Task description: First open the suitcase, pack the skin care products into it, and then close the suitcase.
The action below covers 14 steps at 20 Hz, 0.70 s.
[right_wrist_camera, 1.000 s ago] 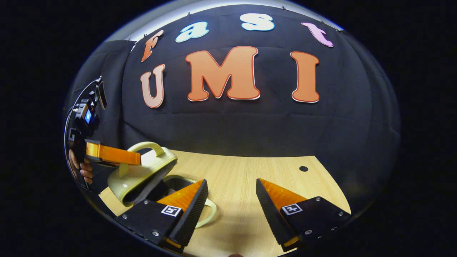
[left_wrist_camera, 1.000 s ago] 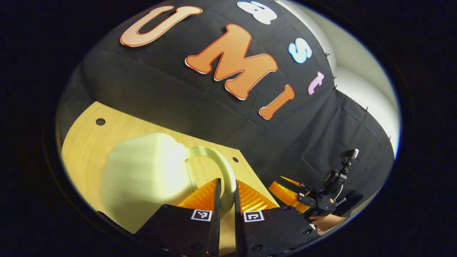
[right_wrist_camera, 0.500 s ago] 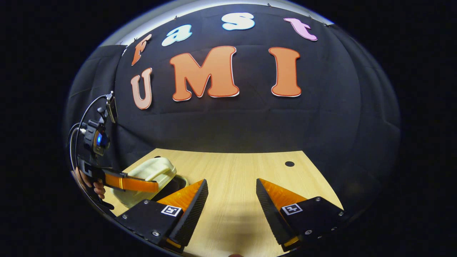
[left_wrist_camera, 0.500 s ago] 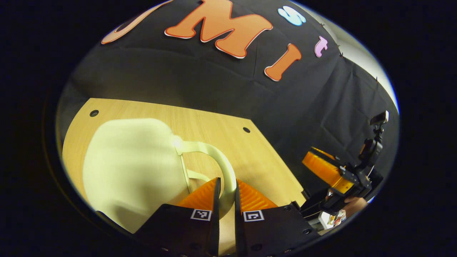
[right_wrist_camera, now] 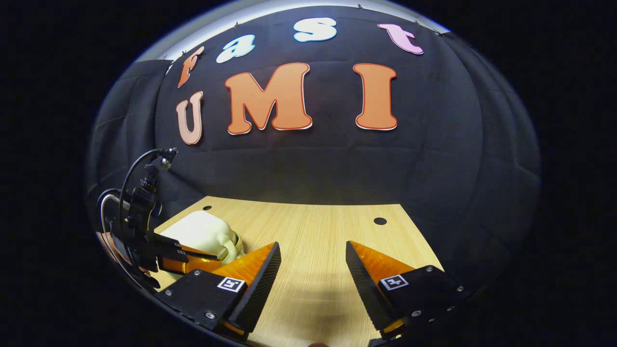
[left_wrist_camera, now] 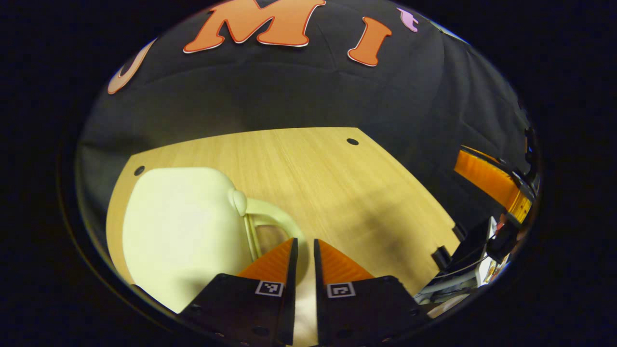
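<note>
A pale yellow-green suitcase (left_wrist_camera: 178, 231) lies flat on the wooden table (left_wrist_camera: 337, 164) with its lid down. Its curved handle (left_wrist_camera: 270, 217) runs between the fingers of my left gripper (left_wrist_camera: 303, 248), which is shut on it. In the right gripper view the suitcase (right_wrist_camera: 202, 230) sits at the table's left end, and the left gripper (right_wrist_camera: 190, 262), held by a hand, is at its near side. My right gripper (right_wrist_camera: 313, 253) hovers open over bare table with nothing between its fingers. It also appears at the right edge of the left gripper view (left_wrist_camera: 487, 178).
The table (right_wrist_camera: 328, 231) has small round holes near its far corners (right_wrist_camera: 380, 220). The black cloth wall stands close behind it. Beyond the table's right edge in the left gripper view are a black clamp (left_wrist_camera: 443, 253) and some white items (left_wrist_camera: 482, 274).
The suitcase lid has swung down from raised to shut, with my left gripper going down with the handle. The right gripper has stayed open and drawn slightly away from the suitcase.
</note>
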Motion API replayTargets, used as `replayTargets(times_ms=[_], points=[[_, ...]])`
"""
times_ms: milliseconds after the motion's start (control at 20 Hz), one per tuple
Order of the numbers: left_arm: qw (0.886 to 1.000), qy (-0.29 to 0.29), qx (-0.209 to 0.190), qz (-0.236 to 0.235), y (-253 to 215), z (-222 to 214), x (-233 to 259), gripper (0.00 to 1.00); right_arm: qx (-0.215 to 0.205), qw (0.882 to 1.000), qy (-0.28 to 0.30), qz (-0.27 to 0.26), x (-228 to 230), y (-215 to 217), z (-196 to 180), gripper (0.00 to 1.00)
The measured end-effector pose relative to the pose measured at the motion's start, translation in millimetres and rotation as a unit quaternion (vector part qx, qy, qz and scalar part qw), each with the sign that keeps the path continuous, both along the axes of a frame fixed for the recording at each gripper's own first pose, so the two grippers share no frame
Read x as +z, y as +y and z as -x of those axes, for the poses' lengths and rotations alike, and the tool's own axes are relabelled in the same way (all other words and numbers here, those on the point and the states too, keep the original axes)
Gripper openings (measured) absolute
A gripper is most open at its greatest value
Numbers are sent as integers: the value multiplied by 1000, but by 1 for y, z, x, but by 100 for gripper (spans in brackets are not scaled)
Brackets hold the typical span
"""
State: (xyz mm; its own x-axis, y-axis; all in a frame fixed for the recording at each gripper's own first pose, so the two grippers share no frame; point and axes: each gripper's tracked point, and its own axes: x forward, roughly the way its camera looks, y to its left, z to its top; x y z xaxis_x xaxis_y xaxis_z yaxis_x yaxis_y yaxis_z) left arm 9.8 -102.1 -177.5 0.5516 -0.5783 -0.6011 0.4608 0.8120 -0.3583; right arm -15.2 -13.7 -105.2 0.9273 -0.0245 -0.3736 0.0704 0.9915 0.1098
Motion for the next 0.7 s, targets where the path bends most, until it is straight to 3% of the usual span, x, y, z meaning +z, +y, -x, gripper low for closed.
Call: replayTargets(times_ms=[200,300,350,400,450,550,700], points=[[994,-93,41,-44,9,-21,30,24,15,1000,-17,0,13,-4,-1,87],[989,-134,53,-42,9,-19,51,33,20,999,-38,12,25,-5,-2,87],[985,-154,63,-40,11,-18,64,45,23,998,-49,21,32,-6,-4,87],[981,-173,76,-35,13,-19,75,48,27,997,-62,28,39,-7,-6,87],[977,-189,89,-30,16,-20,85,65,30,996,-72,32,47,-5,-6,87],[968,-218,120,-17,24,-21,104,77,35,995,-93,31,61,-1,-7,87],[950,-266,161,-13,34,-18,125,84,45,990,-129,28,83,5,-4,87]])
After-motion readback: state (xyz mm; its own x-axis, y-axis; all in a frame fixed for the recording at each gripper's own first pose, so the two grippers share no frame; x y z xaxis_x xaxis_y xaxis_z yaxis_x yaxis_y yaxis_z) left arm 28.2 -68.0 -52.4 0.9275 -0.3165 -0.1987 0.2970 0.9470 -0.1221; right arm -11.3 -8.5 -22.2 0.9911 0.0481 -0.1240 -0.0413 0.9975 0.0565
